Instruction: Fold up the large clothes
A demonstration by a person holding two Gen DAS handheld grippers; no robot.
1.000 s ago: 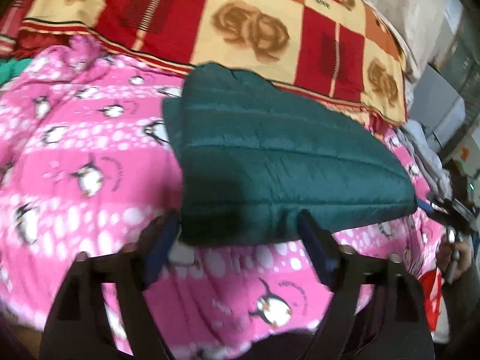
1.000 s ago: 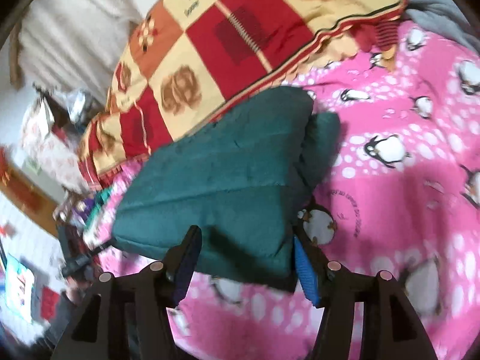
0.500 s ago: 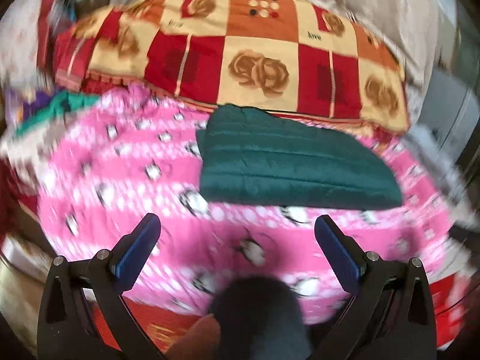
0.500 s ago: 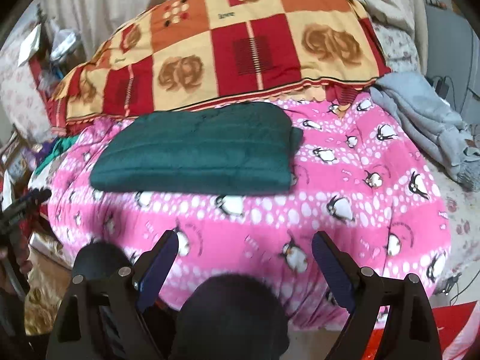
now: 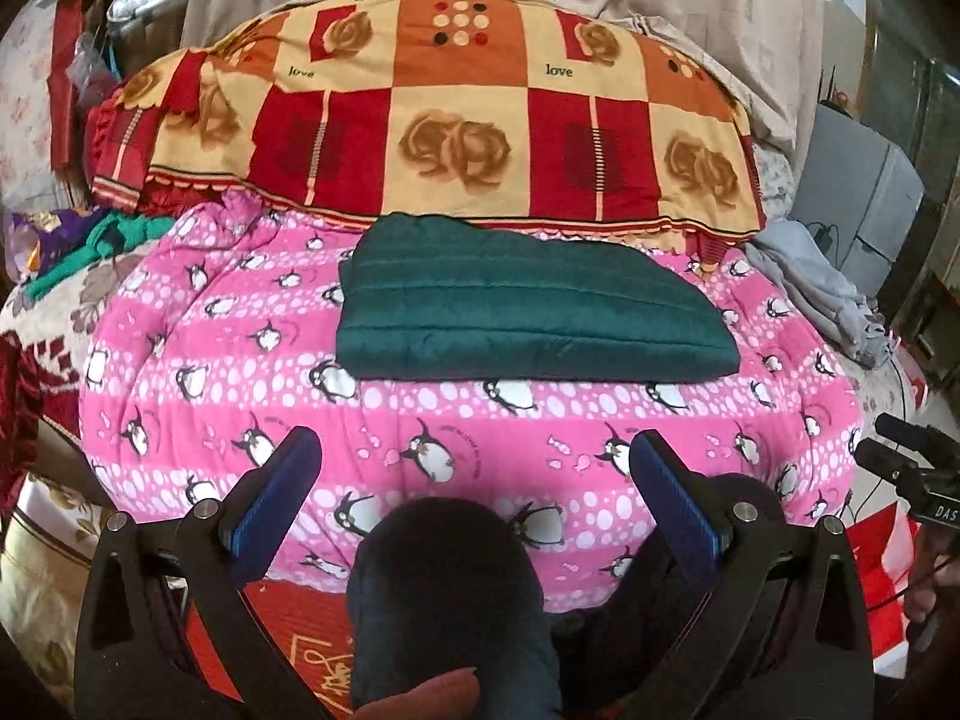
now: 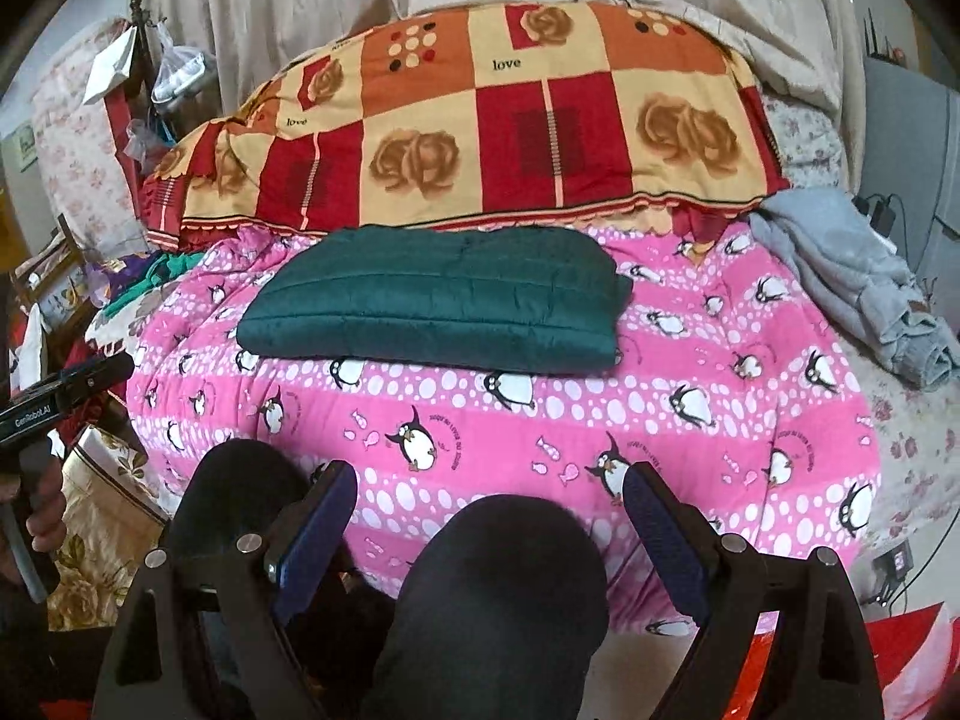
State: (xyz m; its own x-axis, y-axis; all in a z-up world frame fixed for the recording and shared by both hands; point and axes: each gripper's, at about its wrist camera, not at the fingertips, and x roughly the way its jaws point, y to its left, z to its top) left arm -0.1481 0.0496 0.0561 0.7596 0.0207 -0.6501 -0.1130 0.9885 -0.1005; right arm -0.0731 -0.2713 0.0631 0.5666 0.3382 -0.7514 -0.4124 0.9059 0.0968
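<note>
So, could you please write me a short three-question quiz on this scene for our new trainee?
1. True or false: the green jacket lies folded flat on the pink blanket.
2. Multiple choice: what is the left gripper doing? A) gripping the jacket B) open, holding nothing C) shut on the blanket.
3. Short answer: what lies directly behind the jacket, toward the wall?

Key:
1. True.
2. B; the right gripper is likewise open and apart from the jacket.
3. The checked quilt in red, orange and cream with a rose pattern.
</note>
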